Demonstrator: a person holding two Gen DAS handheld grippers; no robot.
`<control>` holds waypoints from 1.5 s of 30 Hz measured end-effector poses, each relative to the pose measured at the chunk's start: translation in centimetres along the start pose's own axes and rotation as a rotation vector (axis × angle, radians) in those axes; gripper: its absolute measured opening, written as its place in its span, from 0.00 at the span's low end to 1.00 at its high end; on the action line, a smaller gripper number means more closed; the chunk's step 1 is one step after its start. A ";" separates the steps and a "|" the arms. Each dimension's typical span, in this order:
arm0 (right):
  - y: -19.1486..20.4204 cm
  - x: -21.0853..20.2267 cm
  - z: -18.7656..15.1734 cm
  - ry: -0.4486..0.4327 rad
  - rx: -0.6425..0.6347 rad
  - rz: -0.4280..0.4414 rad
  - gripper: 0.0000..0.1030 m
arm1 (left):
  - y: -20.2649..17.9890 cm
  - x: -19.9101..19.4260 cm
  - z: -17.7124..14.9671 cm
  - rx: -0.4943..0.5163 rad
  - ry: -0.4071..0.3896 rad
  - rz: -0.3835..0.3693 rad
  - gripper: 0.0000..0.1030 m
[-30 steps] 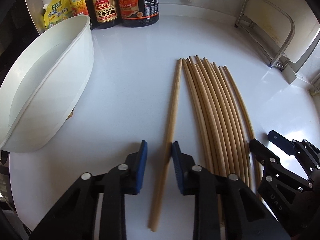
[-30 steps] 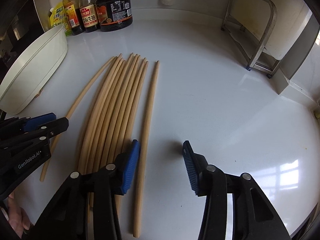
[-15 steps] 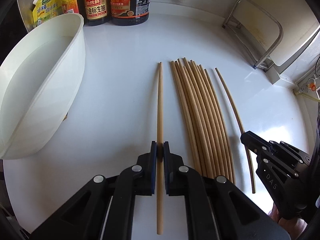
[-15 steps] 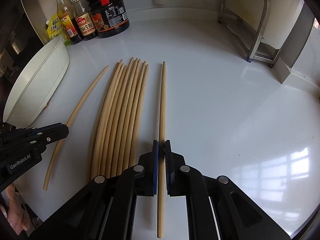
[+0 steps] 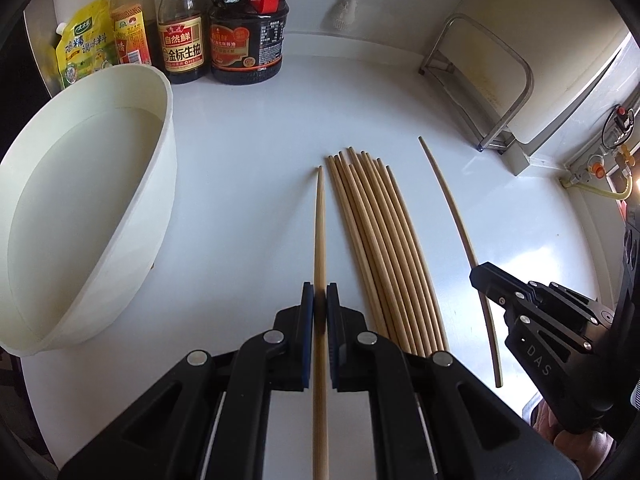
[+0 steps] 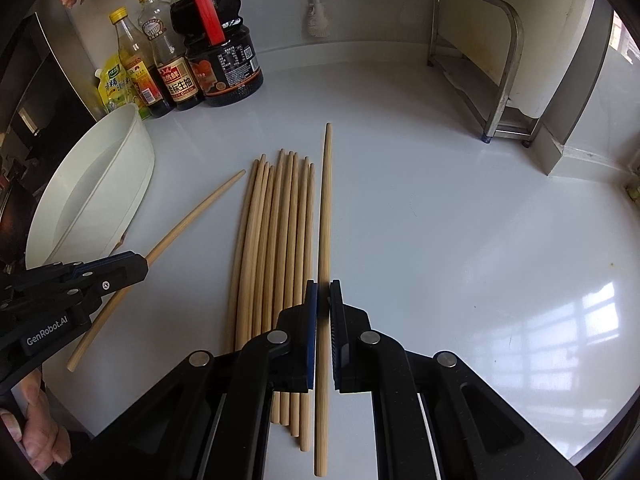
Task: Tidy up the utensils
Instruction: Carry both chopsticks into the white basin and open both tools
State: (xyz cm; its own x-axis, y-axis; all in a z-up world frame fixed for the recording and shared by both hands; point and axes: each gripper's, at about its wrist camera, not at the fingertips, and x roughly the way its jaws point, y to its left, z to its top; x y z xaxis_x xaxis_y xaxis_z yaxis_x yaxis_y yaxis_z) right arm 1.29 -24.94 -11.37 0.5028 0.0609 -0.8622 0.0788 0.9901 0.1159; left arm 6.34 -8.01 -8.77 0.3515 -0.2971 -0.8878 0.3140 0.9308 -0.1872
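**A:** Status on the chopsticks? A second ago both grippers were open over the row.

**B:** Both closed half a second back and both are lifting now. Left gripper (image 5: 320, 294) has its blue pads pressed together on one chopstick (image 5: 319, 216), gripped past its middle toward the near end. Right gripper (image 6: 323, 292) is clamped the same way on another chopstick (image 6: 325, 208).

**A:** Off the counter?

**B:** Looks so — in each wrist view the held stick now stands apart from the bundle (image 5: 384, 248), and the bottles (image 5: 180, 48) and rack (image 5: 488, 92) have dropped further into frame, so the rigs have risen. The right gripper's stick reaches past the bundle tips; earlier it lay level with them.

**A:** And the rest?

**B:** Bundle (image 6: 276, 240) hasn't moved on the white countertop (image 6: 440, 220), roughly eight or nine sticks side by side — can't count exactly. The white bowl (image 5: 80, 208) is at the left, holding no chopsticks that I can see.

**A:** Meaning?

**B:** My read: the pair is picked, one per hand, so the grasp step is done. Placing comes next, and where they go isn't shown. One risk — each grip is off-centre, so the long free end could sag or swing.
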 end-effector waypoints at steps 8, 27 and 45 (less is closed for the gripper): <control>1.2 -1.5 0.1 -0.027 0.025 0.009 0.06 | 0.6 -2.9 1.1 0.019 -0.059 -0.033 0.07; 17.3 -1.9 8.0 -0.136 -0.158 0.202 0.06 | 14.5 -11.7 4.0 -0.113 -0.248 0.131 0.07; 28.1 9.2 11.3 0.106 -0.155 0.222 0.06 | 25.4 -5.6 5.3 -0.187 -0.136 0.159 0.07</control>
State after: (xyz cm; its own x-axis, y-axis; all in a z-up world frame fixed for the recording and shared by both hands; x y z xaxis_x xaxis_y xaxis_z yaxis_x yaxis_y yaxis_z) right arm 17.83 2.07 -10.48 0.3994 0.2831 -0.8720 -0.1596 0.9581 0.2379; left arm 17.02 16.13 -6.31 0.5027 -0.1581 -0.8499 0.0817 0.9874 -0.1354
